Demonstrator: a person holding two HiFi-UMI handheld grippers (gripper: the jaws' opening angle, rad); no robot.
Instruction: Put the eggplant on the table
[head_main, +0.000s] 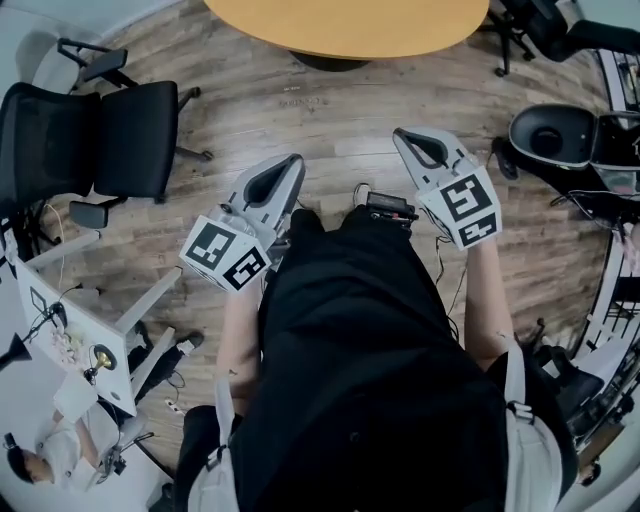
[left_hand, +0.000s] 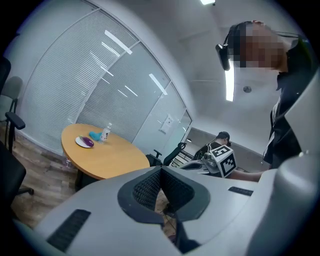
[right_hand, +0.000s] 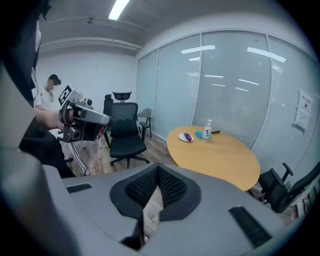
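The wooden floor takes up most of the head view, and the round table shows only as an edge at the top. The person stands well apart from it, so I judge the approach to be the step in hand, with nothing within reach yet. A black office chair sits off to the left, clear of the straight line to the table. Both tools are held out in front of the body, pointing toward the table. The left gripper has its jaws closed together with nothing between them, and the right gripper is likewise closed and empty. That is a sensible way to carry them while walking, since there is nothing to grasp until the tabletop is near. At the far side of the table, close to the window blinds, a few small things are grouped together: a clear bottle, a blue object just beside it, and a white plate. The eggplant – small, dark purple – lies on that plate rather than on the wood. The task probably means lifting it off the plate and setting it on a bare part of the tabletop, of which there is plenty on the near side.
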